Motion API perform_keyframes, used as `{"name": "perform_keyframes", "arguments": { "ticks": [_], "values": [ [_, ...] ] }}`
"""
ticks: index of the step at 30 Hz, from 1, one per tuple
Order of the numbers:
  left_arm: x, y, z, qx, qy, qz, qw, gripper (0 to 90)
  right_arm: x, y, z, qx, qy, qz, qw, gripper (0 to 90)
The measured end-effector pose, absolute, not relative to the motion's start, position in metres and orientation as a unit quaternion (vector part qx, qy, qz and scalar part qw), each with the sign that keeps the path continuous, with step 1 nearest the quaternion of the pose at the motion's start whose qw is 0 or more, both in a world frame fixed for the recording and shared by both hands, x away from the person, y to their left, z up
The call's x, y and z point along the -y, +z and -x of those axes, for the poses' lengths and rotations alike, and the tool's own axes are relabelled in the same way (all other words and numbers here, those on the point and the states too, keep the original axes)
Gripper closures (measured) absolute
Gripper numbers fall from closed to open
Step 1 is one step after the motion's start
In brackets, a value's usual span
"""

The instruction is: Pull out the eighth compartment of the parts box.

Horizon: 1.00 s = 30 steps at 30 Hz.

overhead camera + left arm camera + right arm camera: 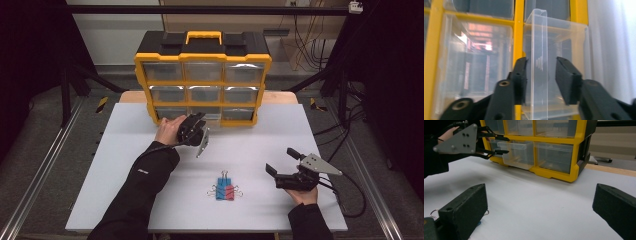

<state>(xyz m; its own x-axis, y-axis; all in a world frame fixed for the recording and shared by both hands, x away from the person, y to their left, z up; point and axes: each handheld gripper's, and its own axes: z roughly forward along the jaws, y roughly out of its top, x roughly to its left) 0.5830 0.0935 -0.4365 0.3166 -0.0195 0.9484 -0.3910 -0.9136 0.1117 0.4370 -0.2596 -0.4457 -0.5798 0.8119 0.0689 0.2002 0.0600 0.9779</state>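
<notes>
A clear drawer [517, 153] in the bottom row of the yellow organiser [202, 82] is seen part-drawn, its handle between the left claw's [541, 75] parted, non-gripping jaws. The right claw [280, 162] rests wide open, empty, near binder clips [225, 191] on the worktop [150, 200]; fetching them likely follows.

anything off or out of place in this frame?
One thing: the bottom middle drawer of the yellow organizer sticks out past its neighbours, which sit flush. The left tool straddles its front tab with pads apart, not pressing. The binder clips lie tidy on the white table; nothing spilled or damaged.
</notes>
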Motion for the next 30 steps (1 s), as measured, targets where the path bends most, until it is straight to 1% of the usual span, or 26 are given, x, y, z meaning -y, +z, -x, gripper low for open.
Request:
{"name": "perform_keyframes", "arguments": {
  "ticks": [3, 4, 8, 9, 12, 14, 15, 17, 18, 21, 23, 26, 30],
  "values": [
    [-0.093, -0.43, -0.588, 0.113, 0.538, -0.818, 0.17, 50.2, 0.26, -0.446, -0.437, -0.678, 0.575, -0.372, 0.267, 0.4],
    [-0.093, -0.427, -0.589, 0.112, 0.529, -0.825, 0.164, 50.2, 0.26, -0.446, -0.437, -0.678, 0.575, -0.372, 0.267, 0.4],
    [-0.09, -0.422, -0.595, 0.106, 0.502, -0.841, 0.17, 48.9, 0.26, -0.446, -0.437, -0.677, 0.575, -0.374, 0.266, 0.4],
    [-0.088, -0.421, -0.596, 0.106, 0.498, -0.845, 0.162, 49.1, 0.26, -0.445, -0.437, -0.678, 0.575, -0.373, 0.267, 0.4],
    [-0.085, -0.42, -0.599, 0.107, 0.492, -0.849, 0.159, 54.0, 0.26, -0.445, -0.437, -0.677, 0.576, -0.373, 0.266, 0.4],
    [-0.084, -0.419, -0.601, 0.109, 0.489, -0.851, 0.159, 59.5, 0.26, -0.445, -0.437, -0.678, 0.576, -0.372, 0.266, 0.4],
    [-0.083, -0.419, -0.602, 0.11, 0.486, -0.852, 0.158, 59.5, 0.26, -0.445, -0.437, -0.678, 0.576, -0.372, 0.266, 0.4],
    [-0.082, -0.418, -0.602, 0.115, 0.481, -0.856, 0.15, 63.2, 0.26, -0.445, -0.437, -0.678, 0.576, -0.372, 0.265, 0.4],
    [-0.081, -0.419, -0.603, 0.113, 0.479, -0.856, 0.158, 64.4, 0.26, -0.445, -0.437, -0.678, 0.576, -0.372, 0.266, 0.4],
    [-0.081, -0.418, -0.604, 0.11, 0.475, -0.858, 0.16, 66.4, 0.261, -0.446, -0.437, -0.679, 0.576, -0.367, 0.267, 0.4],
    [-0.081, -0.416, -0.604, 0.117, 0.479, -0.858, 0.147, 66.6, 0.261, -0.445, -0.437, -0.678, 0.577, -0.369, 0.265, 0.4],
    [-0.081, -0.417, -0.604, 0.115, 0.473, -0.86, 0.154, 67.6, 0.261, -0.446, -0.438, -0.679, 0.577, -0.367, 0.267, 0.4],
    [-0.082, -0.415, -0.604, 0.12, 0.476, -0.858, 0.149, 70.5, 0.261, -0.446, -0.438, -0.679, 0.577, -0.368, 0.267, 0.4]
  ]
}}
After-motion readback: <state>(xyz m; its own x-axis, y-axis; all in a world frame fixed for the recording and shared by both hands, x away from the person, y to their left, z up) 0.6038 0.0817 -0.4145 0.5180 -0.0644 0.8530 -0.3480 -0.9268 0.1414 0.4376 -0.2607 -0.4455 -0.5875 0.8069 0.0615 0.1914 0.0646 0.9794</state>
